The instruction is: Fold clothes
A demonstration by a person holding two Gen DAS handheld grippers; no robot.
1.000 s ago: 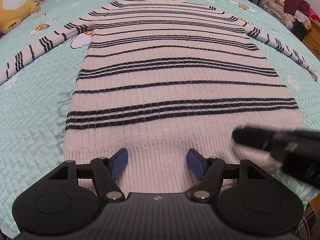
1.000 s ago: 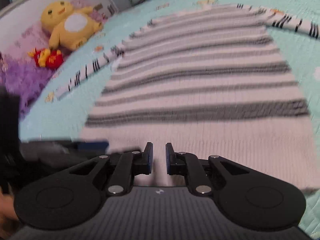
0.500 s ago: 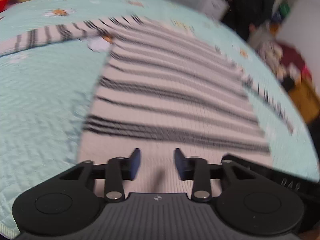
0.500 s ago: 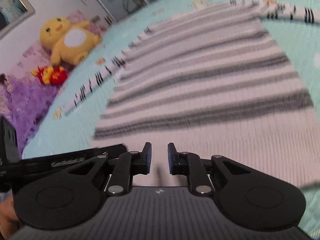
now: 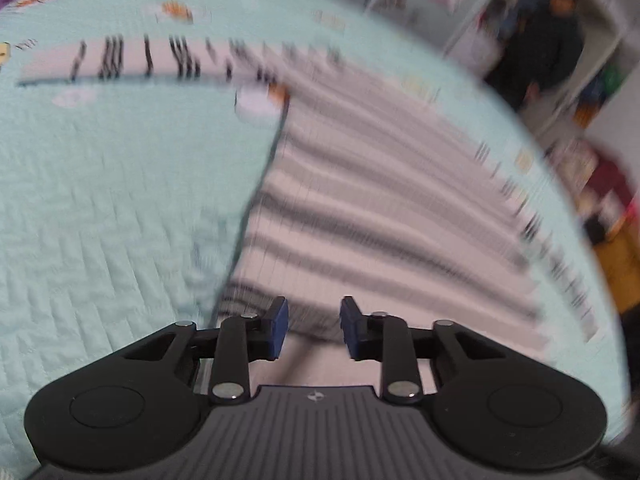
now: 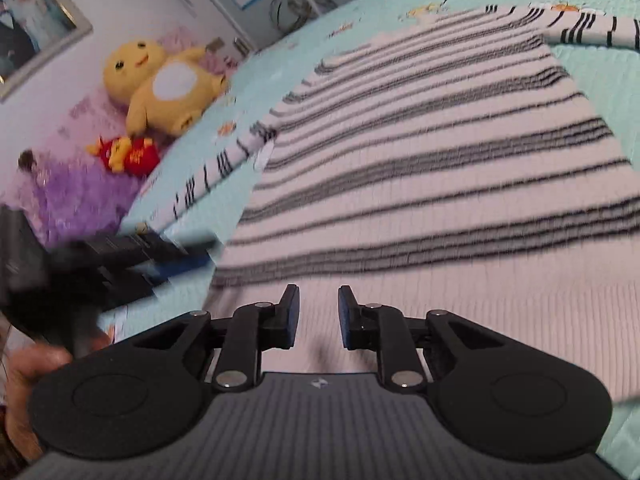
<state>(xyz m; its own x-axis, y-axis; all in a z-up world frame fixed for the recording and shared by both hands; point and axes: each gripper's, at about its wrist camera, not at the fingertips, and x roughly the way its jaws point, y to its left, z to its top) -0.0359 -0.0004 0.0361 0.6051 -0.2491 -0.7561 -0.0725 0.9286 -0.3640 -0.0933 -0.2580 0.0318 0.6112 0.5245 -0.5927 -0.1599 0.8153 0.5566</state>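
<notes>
The striped sweater (image 6: 440, 168) lies spread flat on the bed (image 5: 100, 200), sleeves out to the sides, and no fold looks made yet: this is the opening step, taking hold of the bottom hem. The left tool (image 5: 312, 328) hovers over the hem's left corner, its jaws partly spread with nothing pinched. The right tool (image 6: 318, 316), over the hem further along, has just been opening and holds nothing either. Next, each tool should probably come down and pinch the hem edge.

A sweater (image 6: 440, 184) lies flat on the bed (image 6: 592, 76), sleeves spread sideways; two stuffed toys (image 6: 160, 88) sit beyond its left sleeve.
</notes>
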